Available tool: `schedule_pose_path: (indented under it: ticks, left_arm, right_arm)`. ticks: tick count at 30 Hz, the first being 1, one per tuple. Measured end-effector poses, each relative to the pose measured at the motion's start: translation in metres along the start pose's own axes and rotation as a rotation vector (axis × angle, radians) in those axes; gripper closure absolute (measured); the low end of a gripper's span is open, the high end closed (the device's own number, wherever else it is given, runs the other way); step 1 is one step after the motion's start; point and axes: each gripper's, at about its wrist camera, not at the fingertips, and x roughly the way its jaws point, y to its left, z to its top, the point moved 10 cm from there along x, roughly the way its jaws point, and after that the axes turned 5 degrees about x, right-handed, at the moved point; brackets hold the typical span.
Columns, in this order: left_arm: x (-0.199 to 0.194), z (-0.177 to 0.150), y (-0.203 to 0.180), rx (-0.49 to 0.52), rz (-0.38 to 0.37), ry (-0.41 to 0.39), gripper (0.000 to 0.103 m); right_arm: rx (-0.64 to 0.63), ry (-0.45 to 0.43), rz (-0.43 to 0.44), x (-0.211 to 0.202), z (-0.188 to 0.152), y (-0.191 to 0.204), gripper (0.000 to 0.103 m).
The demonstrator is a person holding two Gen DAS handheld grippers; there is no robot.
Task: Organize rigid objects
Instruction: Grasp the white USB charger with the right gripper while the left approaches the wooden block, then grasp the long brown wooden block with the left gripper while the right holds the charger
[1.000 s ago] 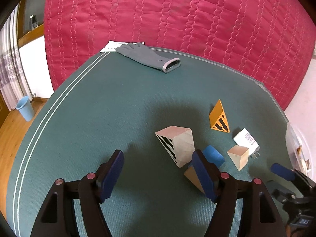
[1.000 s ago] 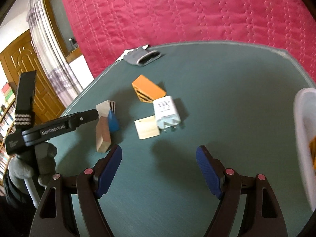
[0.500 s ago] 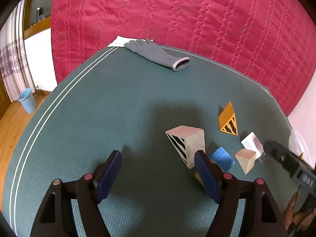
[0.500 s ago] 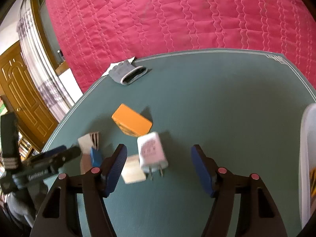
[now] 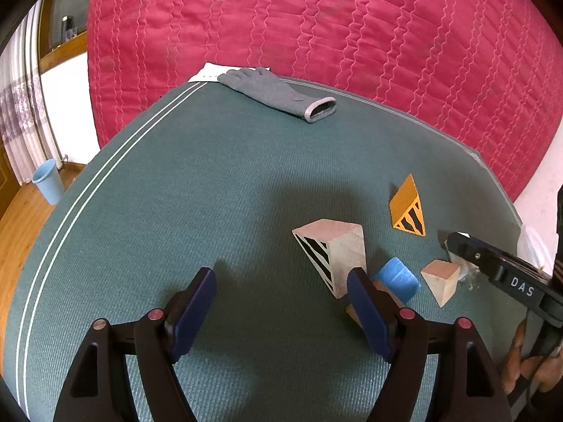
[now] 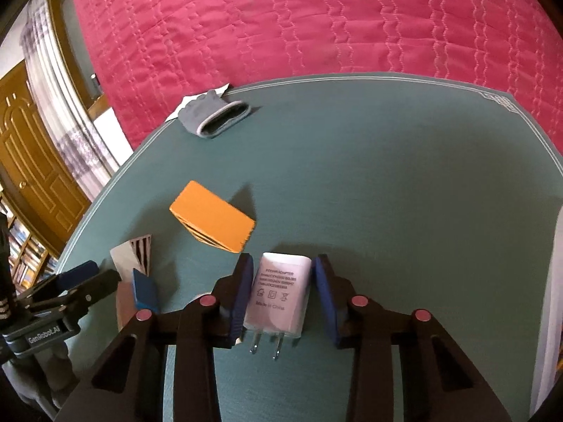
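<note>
Two grippers: both were over the green table (image 6: 387, 161), with the rigid pieces clustered between them.
Step in hand: the right gripper (image 6: 283, 293) was taking the white power adapter (image 6: 278, 295), which lay flat on the cloth, prongs toward the camera.
Doing it well: I judged the pads should bear squarely on the adapter's long sides, clear of the prongs, and the lift go straight up so the orange wedge (image 6: 213, 216) just beyond stays put.
Right jaws: they had just been closing, and stood narrow against the adapter's two sides, clamping it.
Left jaws: the left gripper (image 5: 281, 311) stood wide apart and empty, its right finger just in front of the striped wooden wedge (image 5: 332, 251) and blue block (image 5: 399, 279).
Likely destination: a white container edge (image 6: 554, 299) at far right, by my guess.
</note>
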Motion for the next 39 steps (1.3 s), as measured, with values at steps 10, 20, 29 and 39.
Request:
schedule_pose_path:
  ticks: [10, 20, 29, 39]
  left_arm:
    - [-0.003, 0.001, -0.005, 0.013, 0.002, -0.016, 0.023]
    - [-0.014, -0.001, -0.040, 0.092, -0.075, -0.048, 0.014]
    - [-0.013, -0.007, -0.067, 0.199, -0.045, -0.056, 0.010]
    - [0.005, -0.016, -0.068, 0.186, -0.079, 0.032, 0.015]
  right_arm:
    - [-0.007, -0.008, -0.026, -0.014, -0.011, -0.008, 0.066]
    - [0.004, -0.008, -0.020, -0.015, -0.011, -0.009, 0.066]
    - [0.003, -0.008, -0.025, -0.015, -0.012, -0.009, 0.066]
    - [-0.007, -0.008, -0.030, -0.015, -0.013, -0.009, 0.066]
